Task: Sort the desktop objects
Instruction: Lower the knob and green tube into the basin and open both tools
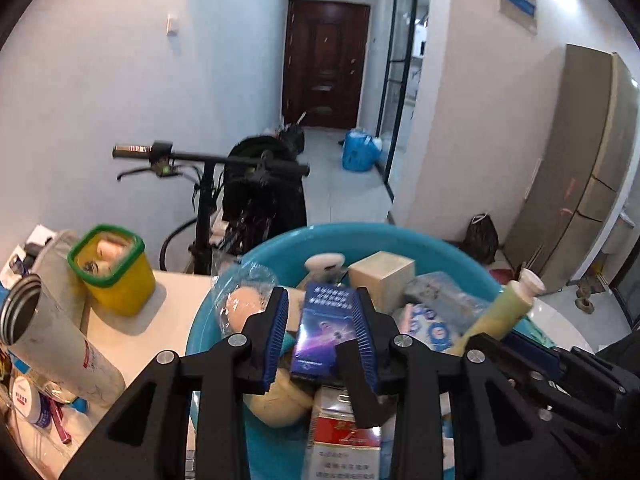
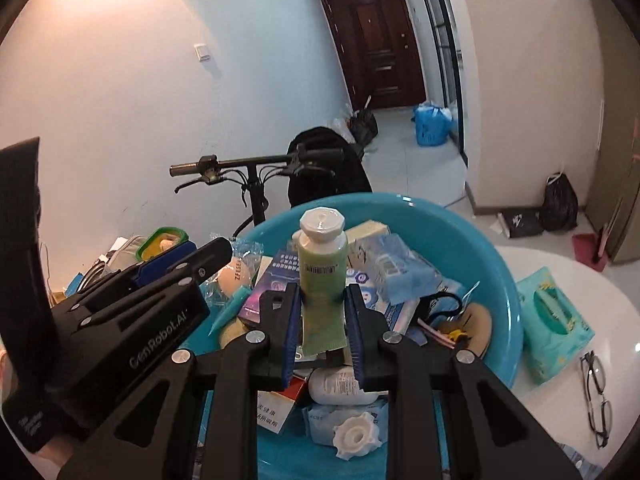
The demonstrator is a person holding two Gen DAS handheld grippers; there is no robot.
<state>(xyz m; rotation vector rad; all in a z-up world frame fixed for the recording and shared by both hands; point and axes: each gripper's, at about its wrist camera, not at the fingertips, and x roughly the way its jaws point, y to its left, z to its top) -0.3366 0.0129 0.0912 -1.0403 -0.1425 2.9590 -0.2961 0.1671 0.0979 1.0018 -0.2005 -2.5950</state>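
A blue plastic basin (image 1: 360, 236) full of small items stands on the white table; it also shows in the right wrist view (image 2: 472, 240). My left gripper (image 1: 322, 334) is shut on a small blue and purple box (image 1: 324, 328) and holds it over the basin. My right gripper (image 2: 322, 322) is shut on a green tube with a white cap (image 2: 322, 272), held upright over the basin. The left gripper's body (image 2: 132, 312) shows at the left of the right wrist view. The tube also shows at the right of the left wrist view (image 1: 508, 304).
A yellow tub with a green rim (image 1: 112, 270) and a grey flask (image 1: 52, 340) stand left of the basin. A green tissue pack (image 2: 552, 316) and glasses (image 2: 598, 396) lie to its right. A white screw cap (image 2: 356, 436) and a cigarette carton (image 1: 344, 440) lie in the basin.
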